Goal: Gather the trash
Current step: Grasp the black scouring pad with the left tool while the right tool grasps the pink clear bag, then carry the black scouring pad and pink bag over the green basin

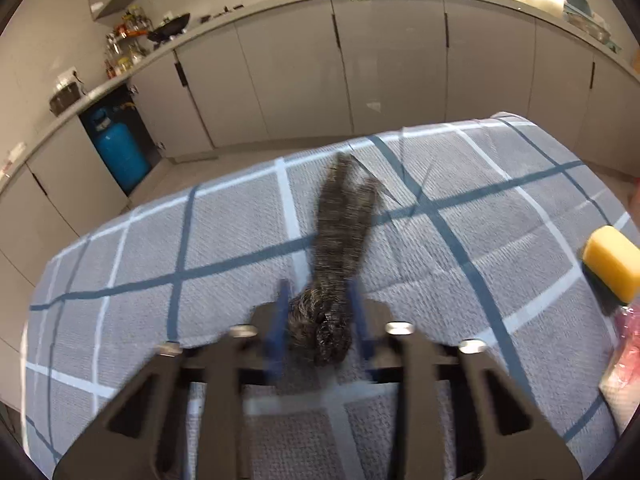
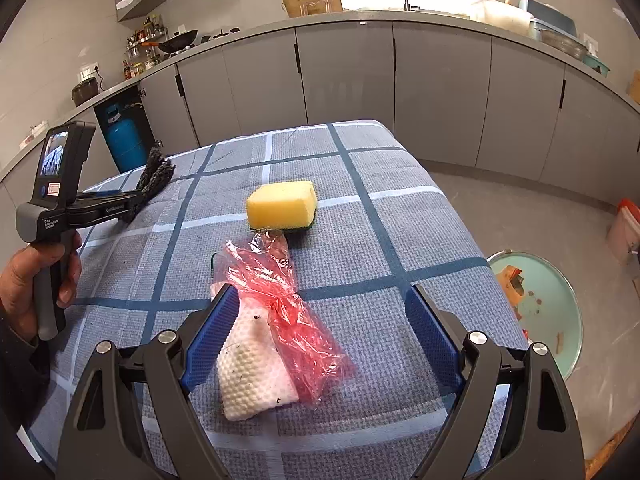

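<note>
- Checked blue-and-white cloth point(image 2: 360, 216) covering the whole bench, kitchen cabinets point(image 2: 344, 84) behind it.
- Left gripper point(image 1: 318, 312) with jaws clamped on a dark fuzzy scrap point(image 1: 340, 232), one bunched end pinched between the blue pads point(image 1: 280, 320), rest of it trailing forward in two strands over the cloth. Pretty blurry in the left wrist view.
- Same gripper seen from the right wrist view at the bench's far left edge, held in a hand point(image 2: 28, 284), scrap sticking up past its tip.
- Right gripper point(image 2: 320, 320) with jaws wide apart, gripping nothing, hovering low over the near part of the bench.
- Crumpled red plastic wrapper point(image 2: 284, 304) lying between those jaws, draped across a dirty white paper towel point(image 2: 248, 376); towel sat right against the left blue pad, can't say if actually touching.
- Yellow sponge point(image 2: 282, 204) with a green scouring base just beyond the wrapper, wrapper tip right at its near edge.
- Teal bin point(image 2: 548, 308) on the floor off the bench's right side, some bits already inside.
- Blue gas cylinder point(image 2: 122, 140) in an open cabinet at far left.
</note>
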